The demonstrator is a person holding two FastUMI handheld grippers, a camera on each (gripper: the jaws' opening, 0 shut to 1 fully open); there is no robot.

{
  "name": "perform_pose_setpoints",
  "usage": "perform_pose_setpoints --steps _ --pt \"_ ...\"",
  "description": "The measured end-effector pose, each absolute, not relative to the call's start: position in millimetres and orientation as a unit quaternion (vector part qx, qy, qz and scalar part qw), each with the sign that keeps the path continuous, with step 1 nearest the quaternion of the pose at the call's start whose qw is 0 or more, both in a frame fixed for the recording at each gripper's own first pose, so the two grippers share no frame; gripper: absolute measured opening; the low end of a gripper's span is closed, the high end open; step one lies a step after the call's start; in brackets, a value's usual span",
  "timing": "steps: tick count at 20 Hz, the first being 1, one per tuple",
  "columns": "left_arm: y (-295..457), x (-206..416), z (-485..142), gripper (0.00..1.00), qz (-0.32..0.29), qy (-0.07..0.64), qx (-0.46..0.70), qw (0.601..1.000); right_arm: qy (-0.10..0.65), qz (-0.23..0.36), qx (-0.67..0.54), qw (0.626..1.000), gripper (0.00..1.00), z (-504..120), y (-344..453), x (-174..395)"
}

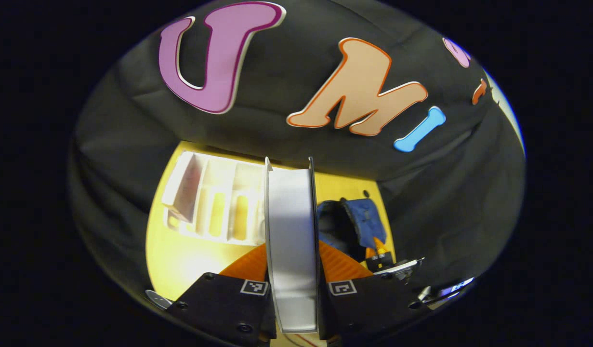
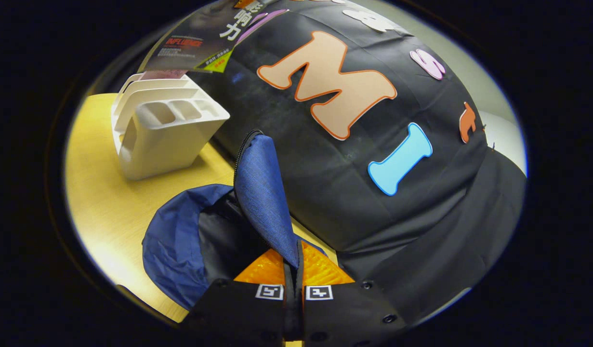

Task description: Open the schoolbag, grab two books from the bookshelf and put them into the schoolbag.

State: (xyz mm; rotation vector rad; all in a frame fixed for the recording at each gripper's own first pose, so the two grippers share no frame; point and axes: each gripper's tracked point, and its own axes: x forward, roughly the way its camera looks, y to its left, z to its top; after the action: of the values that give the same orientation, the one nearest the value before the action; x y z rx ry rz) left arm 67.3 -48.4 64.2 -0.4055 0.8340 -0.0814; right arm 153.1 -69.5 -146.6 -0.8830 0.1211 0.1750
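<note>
White book (image 1: 291, 250), left gripper view: upright, clamped between both fingers of the left gripper (image 1: 294, 289).
Bookshelf (image 1: 214, 202): behind, near the yellow table's (image 1: 176, 260) far edge.
Schoolbag (image 2: 180, 246), right gripper view: on the table, mouth open.
Flap (image 2: 267, 202): raised, pinched by the right gripper (image 2: 294, 291).

On the table (image 2: 108, 202) the bookshelf (image 2: 164, 127) stands at the far edge against the booth wall, the schoolbag (image 2: 190, 241) lies near it further along that edge, and a book (image 1: 291, 241) stands upright between the left claw's (image 1: 294, 294) fingers, before both.
</note>
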Motion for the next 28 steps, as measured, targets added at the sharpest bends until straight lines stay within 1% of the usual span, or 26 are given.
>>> perform_pose_setpoints --steps 1,2,3,4,6,9,13,15,16,17,18,19,22,27,28 --pt "-62.6 73.9 58.2 0.31 -0.051 0.395 -0.205 0.894 0.058 0.081 -0.42 0.902 0.05 -144.7 -71.8 152.9" --pt "-76.9 79.5 48.5 0.29 -0.062 0.389 -0.215 0.894 0.058 0.078 -0.414 0.905 0.03 -142.9 -73.8 154.2" --pt "-93.3 83.1 39.0 0.29 -0.077 0.387 -0.223 0.892 0.056 0.075 -0.409 0.908 0.0 -139.5 -75.3 154.9" --pt "-110.4 87.1 30.7 0.31 -0.088 0.384 -0.237 0.888 0.055 0.071 -0.405 0.91 0.05 -137.5 -77.1 156.3" --pt "-138.8 89.9 4.5 0.31 -0.105 0.384 -0.257 0.88 0.054 0.069 -0.397 0.914 0.03 -134.6 -78.5 156.0" --pt "-165.5 103.7 -31.6 0.31 -0.109 0.382 -0.276 0.875 0.051 0.069 -0.389 0.917 0.03 -131.4 -79.7 156.3" --pt "-202.8 119.1 -73.7 0.31 -0.119 0.386 -0.326 0.855 0.047 0.071 -0.38 0.921 0.03 -127.9 -82.5 155.0" --pt "-218.3 129.3 -87.9 0.29 -0.138 0.376 -0.338 0.852 0.045 0.07 -0.376 0.923 0.03 -125.7 -82.9 156.4" --pt "-223.5 134.7 -95.5 0.31 -0.144 0.364 -0.34 0.855 0.043 0.069 -0.375 0.924 0.05 -124.0 -83.1 157.5" --pt "-227.2 138.8 -105.6 0.3 -0.149 0.36 -0.341 0.856 0.041 0.068 -0.373 0.924 0.05 -122.7 -84.1 156.8" --pt "-233.3 142.9 -119.8 0.31 -0.15 0.358 -0.345 0.855 0.041 0.069 -0.37 0.925 0.05 -122.0 -83.6 157.6" --pt "-237.8 146.9 -130.5 0.31 -0.149 0.357 -0.354 0.851 0.04 0.069 -0.369 0.926 0.03 -120.9 -83.7 157.0" --pt "-253.6 160.6 -157.8 0.31 -0.147 0.358 -0.388 0.836 0.037 0.072 -0.372 0.925 0.03 -120.7 -81.2 155.7" --pt "-278.2 175.0 -177.9 0.34 -0.146 0.36 -0.4 0.83 0.039 0.072 -0.374 0.924 0.03 -120.6 -78.4 155.3" --pt "-281.0 177.4 -179.8 0.31 -0.147 0.359 -0.397 0.832 0.039 0.071 -0.374 0.924 0.03 -120.1 -80.1 155.0"
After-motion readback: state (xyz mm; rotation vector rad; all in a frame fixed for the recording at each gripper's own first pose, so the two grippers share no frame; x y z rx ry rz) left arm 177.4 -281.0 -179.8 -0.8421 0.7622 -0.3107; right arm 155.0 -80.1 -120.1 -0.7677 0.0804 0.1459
